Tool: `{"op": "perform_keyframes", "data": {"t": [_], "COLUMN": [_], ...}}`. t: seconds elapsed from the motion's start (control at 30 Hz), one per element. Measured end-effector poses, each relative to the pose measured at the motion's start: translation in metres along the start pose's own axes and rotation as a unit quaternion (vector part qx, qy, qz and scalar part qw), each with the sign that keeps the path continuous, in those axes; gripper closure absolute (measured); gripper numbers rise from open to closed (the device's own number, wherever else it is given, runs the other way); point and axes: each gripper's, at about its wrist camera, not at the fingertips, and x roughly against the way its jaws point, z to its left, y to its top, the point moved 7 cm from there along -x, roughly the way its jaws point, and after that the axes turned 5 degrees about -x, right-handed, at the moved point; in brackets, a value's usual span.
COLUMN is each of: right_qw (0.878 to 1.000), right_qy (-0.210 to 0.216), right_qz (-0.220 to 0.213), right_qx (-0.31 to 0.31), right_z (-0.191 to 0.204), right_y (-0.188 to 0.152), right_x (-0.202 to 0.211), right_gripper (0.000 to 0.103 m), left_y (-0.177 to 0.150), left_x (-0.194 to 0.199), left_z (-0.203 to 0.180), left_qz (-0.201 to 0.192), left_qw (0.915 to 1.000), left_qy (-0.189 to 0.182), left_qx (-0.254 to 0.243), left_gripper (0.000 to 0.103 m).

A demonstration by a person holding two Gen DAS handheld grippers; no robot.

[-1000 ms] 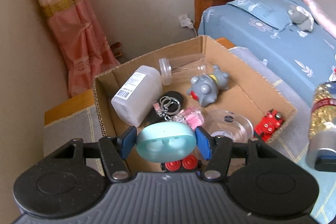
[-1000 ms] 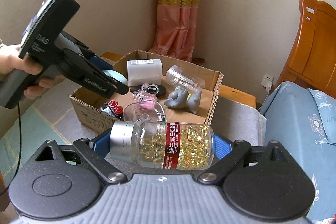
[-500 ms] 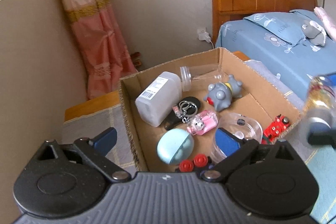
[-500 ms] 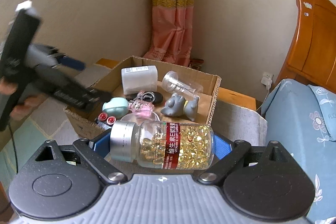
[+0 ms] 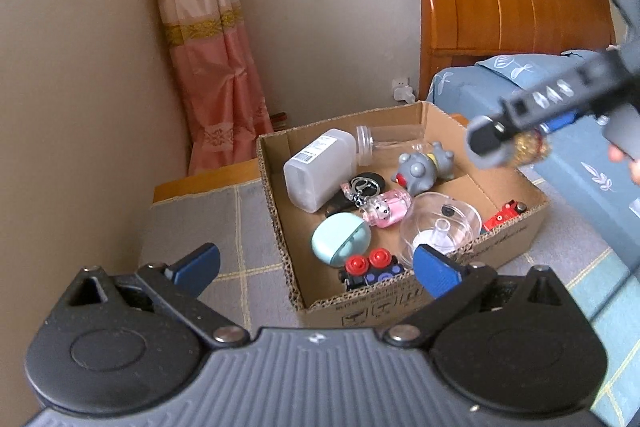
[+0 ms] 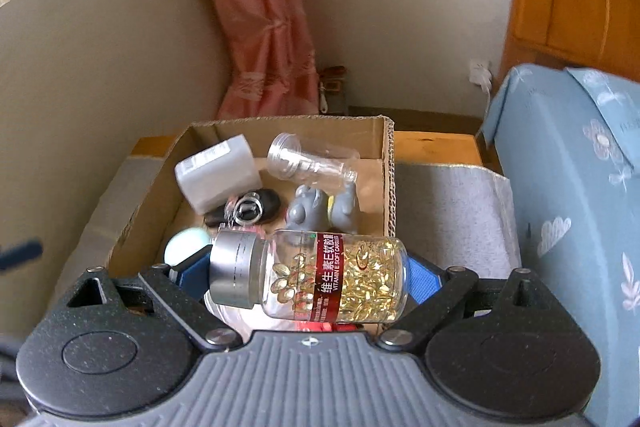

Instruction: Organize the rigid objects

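Observation:
A cardboard box [image 5: 380, 311] sits on a grey mat. My left gripper [image 5: 316, 263] hovers at its near-left corner, jaws opening wide with nothing between them. Just beyond lies a teal round case [image 5: 340, 239] on the box floor, beside a black toy with red wheels [image 5: 370, 267]. My right gripper [image 6: 308, 273] is shut on a capsule bottle [image 6: 332, 275] with a silver cap, held sideways above the box's [image 6: 384, 163] near end. In the left wrist view the bottle [image 5: 528, 147] appears blurred over the box's far right side.
Inside the box lie a white plastic bottle [image 5: 320, 169], a clear jar [image 5: 388, 143], a grey toy [image 5: 422, 169], a key fob [image 5: 360, 187], a pink keychain [image 5: 386, 211], a clear dome [image 5: 440, 227] and a red train [image 5: 504, 213]. A blue-sheeted bed [image 6: 580, 187] flanks the right; a pink curtain [image 5: 212, 75] hangs behind.
My left gripper let go of the teal case, which now lies in the box, then opened wide and drew back. My right gripper carried the capsule bottle over the box.

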Motion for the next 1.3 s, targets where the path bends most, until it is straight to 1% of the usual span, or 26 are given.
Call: {"op": "perform_keyframes", "data": {"t": [0.17,0.3,0.37,0.43,0.57,0.7,0.9,0.97,1.03,1.13,1.3], "right_qw": [0.998,0.996,0.996,0.996,0.997,0.999,1.000,0.999,0.999,0.998,0.995], "right_qy": [-0.006,-0.014,-0.022,-0.024,-0.019,-0.027,-0.031,-0.037,-0.043,-0.049,-0.087], "right_qz": [0.020,0.026,0.033,0.025,0.023,0.018,0.006,0.003,0.000,-0.004,-0.044], "right_qx": [-0.053,-0.081,-0.079,-0.078,-0.069,-0.044,0.001,0.015,0.029,0.039,0.027], "right_z": [0.002,0.002,0.003,0.004,0.008,0.011,0.015,0.015,0.015,0.014,0.008], "right_y": [0.011,0.017,0.018,0.019,0.018,0.014,-0.008,-0.020,-0.036,-0.061,-0.097], "right_x": [-0.020,-0.035,-0.042,-0.043,-0.040,-0.032,-0.015,-0.006,0.004,0.019,0.046], "right_gripper": [0.006,0.006,0.005,0.000,0.000,0.000,0.000,0.000,0.000,0.000,0.000], "left_y": [-0.005,-0.009,-0.011,-0.013,-0.017,-0.019,-0.020,-0.021,-0.023,-0.027,-0.041], "left_x": [0.006,0.009,0.009,0.008,0.008,0.011,0.018,0.020,0.024,0.030,0.039], "left_z": [0.005,0.010,0.013,0.016,0.020,0.021,0.021,0.021,0.017,0.008,-0.013], "left_qz": [-0.006,-0.011,-0.009,-0.007,-0.005,-0.004,0.003,0.013,0.016,0.023,0.045], "left_qw": [0.9999,0.9999,0.9999,0.9999,0.9999,0.9998,0.9991,0.9985,0.9983,0.9979,0.9969], "left_qy": [0.010,0.007,0.008,0.013,0.015,0.018,0.031,0.035,0.040,0.053,0.056], "left_qx": [-0.006,-0.001,0.003,0.005,0.004,0.011,0.028,0.039,0.039,0.031,0.033], "left_gripper": [0.001,0.001,0.001,0.001,0.001,0.001,0.001,0.001,0.001,0.001,0.001]}}
